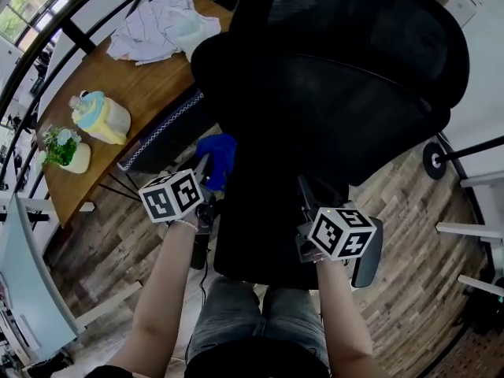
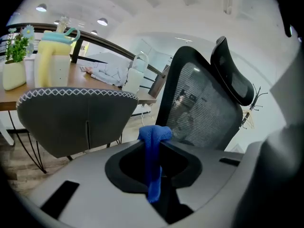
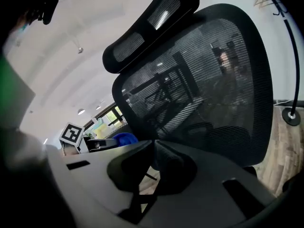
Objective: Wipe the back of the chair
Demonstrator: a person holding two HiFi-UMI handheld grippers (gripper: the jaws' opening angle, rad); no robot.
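Note:
The black mesh office chair (image 1: 346, 77) stands right in front of me, its back (image 3: 199, 94) and headrest (image 3: 147, 18) facing both grippers. My left gripper (image 1: 206, 170) is shut on a blue cloth (image 1: 218, 157); the cloth (image 2: 153, 148) bunches above the jaws and hangs down between them, a short way left of the mesh back (image 2: 204, 108). My right gripper (image 1: 304, 189) is low beside the chair back, its jaws (image 3: 154, 152) pressed together with nothing seen between them. The blue cloth (image 3: 124, 138) also shows at the left of the right gripper view.
A wooden table (image 1: 150, 77) at the left holds a yellow and blue bottle (image 1: 101, 116), a small potted plant (image 1: 64, 148) and crumpled white cloth (image 1: 161, 24). A grey chair (image 2: 76, 118) stands at the table. A black stand base (image 1: 435, 160) sits on the wood floor at the right.

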